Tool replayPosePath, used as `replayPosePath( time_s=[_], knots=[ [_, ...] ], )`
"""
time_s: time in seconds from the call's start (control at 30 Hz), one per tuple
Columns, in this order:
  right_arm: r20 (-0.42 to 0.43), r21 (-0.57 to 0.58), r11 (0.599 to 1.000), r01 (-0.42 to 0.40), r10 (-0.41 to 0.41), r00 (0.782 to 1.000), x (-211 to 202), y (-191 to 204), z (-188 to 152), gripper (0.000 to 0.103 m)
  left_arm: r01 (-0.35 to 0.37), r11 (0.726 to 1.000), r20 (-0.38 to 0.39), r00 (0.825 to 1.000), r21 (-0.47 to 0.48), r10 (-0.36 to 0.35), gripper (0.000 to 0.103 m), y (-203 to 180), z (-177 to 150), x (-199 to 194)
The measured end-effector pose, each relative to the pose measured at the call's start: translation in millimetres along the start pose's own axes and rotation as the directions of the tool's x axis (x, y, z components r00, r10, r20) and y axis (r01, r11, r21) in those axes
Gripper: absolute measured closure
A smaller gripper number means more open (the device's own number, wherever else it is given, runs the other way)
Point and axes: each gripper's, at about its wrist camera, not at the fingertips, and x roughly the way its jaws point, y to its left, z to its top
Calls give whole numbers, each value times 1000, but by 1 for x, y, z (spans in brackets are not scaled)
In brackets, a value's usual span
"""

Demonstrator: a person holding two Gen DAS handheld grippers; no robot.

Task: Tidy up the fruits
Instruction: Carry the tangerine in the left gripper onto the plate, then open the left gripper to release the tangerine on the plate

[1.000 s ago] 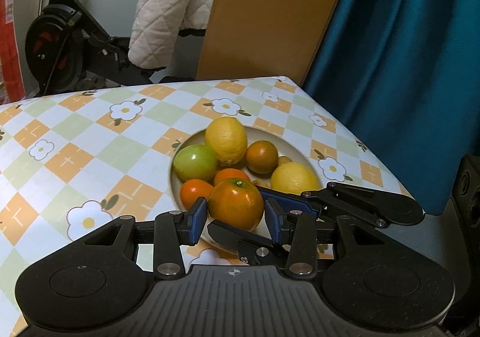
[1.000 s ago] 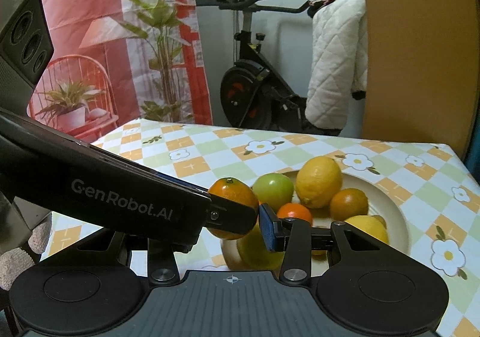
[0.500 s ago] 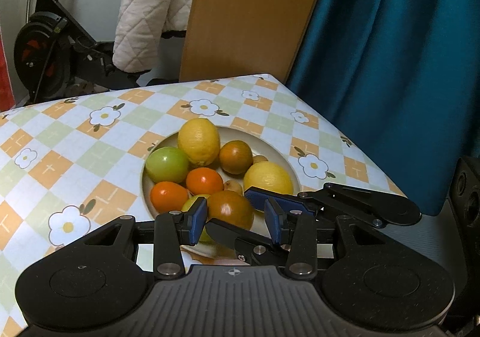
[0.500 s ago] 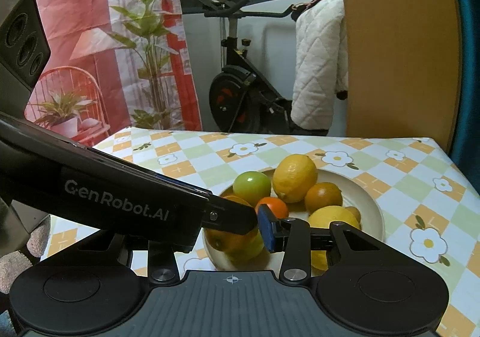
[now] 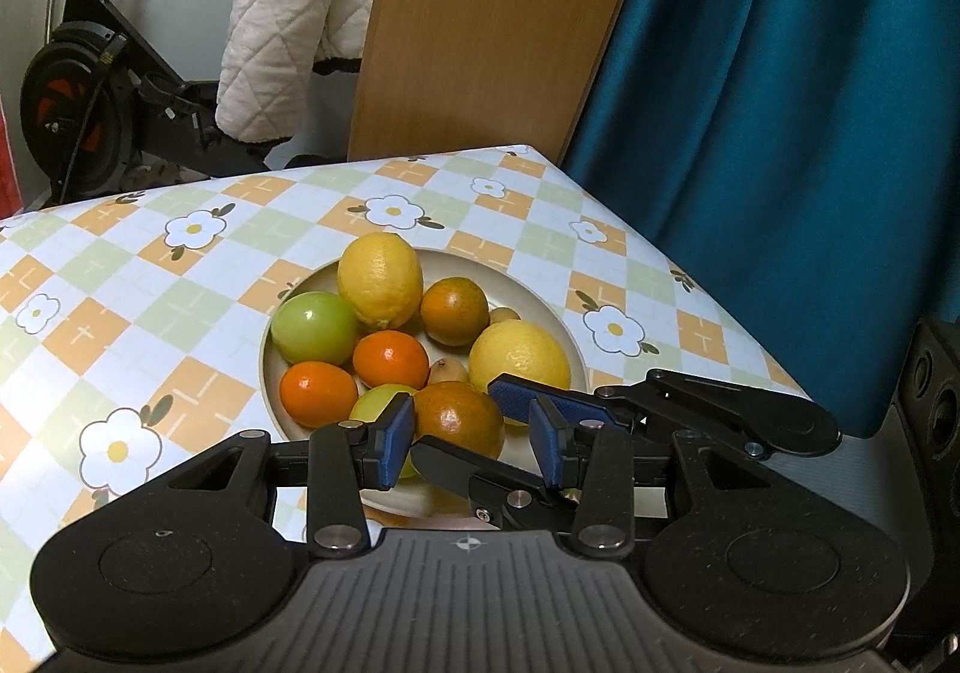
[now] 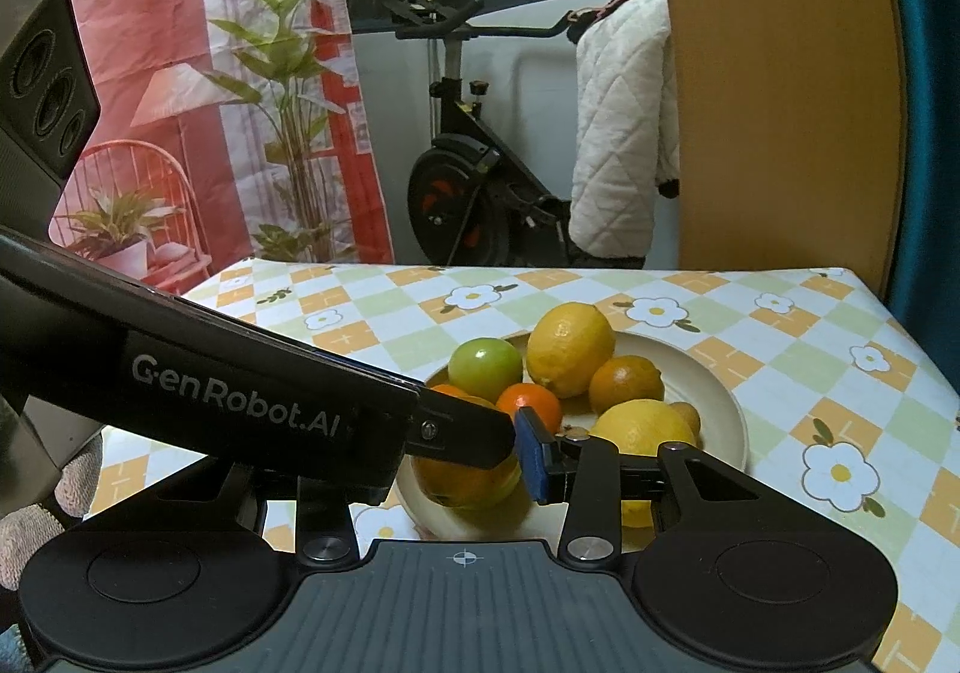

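Looking along the left gripper (image 5: 471,445), its fingers are spread, with a dark orange (image 5: 456,409) between the blue pads and a gap showing at the right-hand pad. The orange rests at the near edge of the cream plate (image 5: 540,301), against a pale green fruit (image 5: 378,400) in the pile of lemons and small oranges. The right gripper (image 5: 459,424) reaches in from the right, one finger passing under the orange, the other at its upper right. The plate stands on the checked, flowered surface (image 5: 150,283).

From the right wrist, the right gripper's visible blue pad (image 6: 534,460) lies against the orange. The left gripper hides its other finger, so I cannot tell whether it is pinching the fruit.
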Motion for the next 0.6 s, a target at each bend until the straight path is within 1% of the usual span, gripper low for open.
replayPosePath(
  time_s=[0.1,0.17,0.27,0.43,0.6],
  knots=[
    [0,5,1000,2,-2,1000,0,-2,-1,67,6,1000,-4,1000,-2,-6,59,-1,0,3],
    [-3,11,1000,1,-1,1000,-1,-5,-2,69,14,1000,-9,1000,-4,-14,60,-2,0,6],
    [-7,26,1000,11,-11,1000,0,-11,-4,69,21,1000,-18,1000,0,-21,60,-5,0,11],
    [-39,54,998,26,-24,999,6,-21,-13,69,36,999,-55,998,-14,-37,60,-5,-5,27],
    [-52,52,998,34,-32,998,9,-26,-21,71,44,999,-65,997,-22,-45,60,-4,-7,31]
  ],
)
